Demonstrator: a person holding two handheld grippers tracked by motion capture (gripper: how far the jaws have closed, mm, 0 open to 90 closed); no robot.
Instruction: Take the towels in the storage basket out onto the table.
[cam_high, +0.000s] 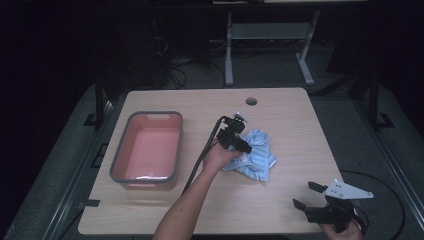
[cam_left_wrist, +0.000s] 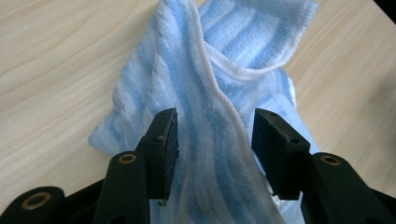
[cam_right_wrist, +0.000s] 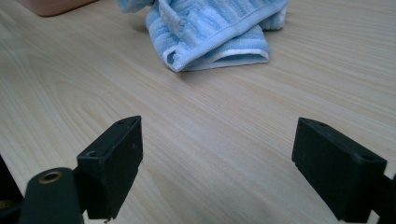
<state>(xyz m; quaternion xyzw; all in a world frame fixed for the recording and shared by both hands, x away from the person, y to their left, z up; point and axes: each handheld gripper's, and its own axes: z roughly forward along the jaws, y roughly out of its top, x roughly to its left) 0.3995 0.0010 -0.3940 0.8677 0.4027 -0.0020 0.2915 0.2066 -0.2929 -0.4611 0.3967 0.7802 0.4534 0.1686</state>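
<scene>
Your left gripper (cam_left_wrist: 212, 140) straddles the blue towel (cam_left_wrist: 205, 84), jaws partly open (pads off the fabric); your right gripper (cam_right_wrist: 217, 163), gaping empty, sits near it.

Pink bin (cam_high: 148, 150) with grey rim, left on table (cam_high: 290, 125), bare inside. Round hole (cam_high: 251, 101) near table's far edge. White desk frame (cam_high: 265, 35) and cables (cam_high: 175, 70) on dark floor behind.
</scene>
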